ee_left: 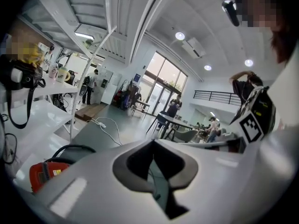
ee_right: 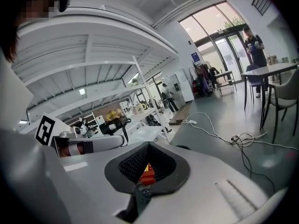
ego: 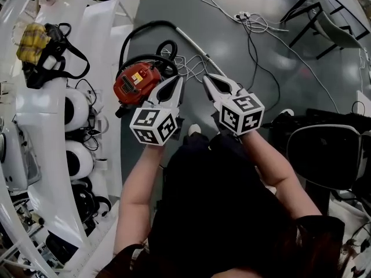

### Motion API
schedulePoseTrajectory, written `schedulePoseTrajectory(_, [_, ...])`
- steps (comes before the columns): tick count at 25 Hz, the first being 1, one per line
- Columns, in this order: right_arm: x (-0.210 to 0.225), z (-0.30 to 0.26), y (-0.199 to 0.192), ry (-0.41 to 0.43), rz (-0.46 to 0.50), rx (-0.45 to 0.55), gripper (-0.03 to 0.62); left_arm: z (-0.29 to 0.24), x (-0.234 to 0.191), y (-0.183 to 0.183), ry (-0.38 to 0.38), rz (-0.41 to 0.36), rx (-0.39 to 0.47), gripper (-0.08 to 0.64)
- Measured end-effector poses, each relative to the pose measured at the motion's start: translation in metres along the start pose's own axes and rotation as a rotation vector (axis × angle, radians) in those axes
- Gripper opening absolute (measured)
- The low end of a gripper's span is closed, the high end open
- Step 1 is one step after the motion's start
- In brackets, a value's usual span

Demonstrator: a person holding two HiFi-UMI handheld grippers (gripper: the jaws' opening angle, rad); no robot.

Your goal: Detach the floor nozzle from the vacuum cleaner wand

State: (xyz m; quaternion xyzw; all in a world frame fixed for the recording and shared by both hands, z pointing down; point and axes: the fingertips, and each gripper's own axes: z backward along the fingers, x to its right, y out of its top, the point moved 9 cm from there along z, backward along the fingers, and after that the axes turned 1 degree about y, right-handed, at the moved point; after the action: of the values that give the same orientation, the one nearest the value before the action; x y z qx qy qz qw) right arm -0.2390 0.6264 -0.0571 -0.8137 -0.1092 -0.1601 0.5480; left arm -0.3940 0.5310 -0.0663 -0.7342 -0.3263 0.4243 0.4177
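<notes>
Holding our left hand-held gripper (ego: 178,80) and right hand-held gripper (ego: 207,79) clenched and empty, we find the red vacuum cleaner (ego: 134,83) at nine o'clock, beside the left.

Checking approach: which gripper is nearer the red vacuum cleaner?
The left gripper: in the head view its tip shows beside the red vacuum cleaner, the right gripper farther off.

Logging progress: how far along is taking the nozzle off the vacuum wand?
Nothing looks done yet. The left gripper and right gripper are shut and empty, held over the red vacuum and its wand. Finding the nozzle, not visible here, gripping it and pulling it off remain.
</notes>
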Motion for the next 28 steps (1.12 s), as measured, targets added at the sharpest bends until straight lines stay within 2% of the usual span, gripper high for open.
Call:
schedulePoseTrajectory(6, [0.012,-0.012,0.002,-0.035,-0.027,-0.014,-0.002,-0.015,-0.021,0.001,0.011,0.023,-0.014,0.011])
schedulePoseTrajectory(10, [0.035,-0.026,0.018,-0.041,-0.036,-0.002,-0.003,-0.040,-0.026,0.013,0.026,0.003,-0.020,0.011])
schedulePoseTrajectory(21, [0.137,-0.076,0.090,-0.007,-0.032,0.007,-0.002,-0.151,-0.039,0.067,0.094,0.016,0.014,0.011])
schedulePoseTrajectory(28, [0.197,-0.089,0.105,-0.029,-0.057,-0.006,-0.002,-0.211,-0.036,0.070,0.110,0.002,-0.029,0.011])
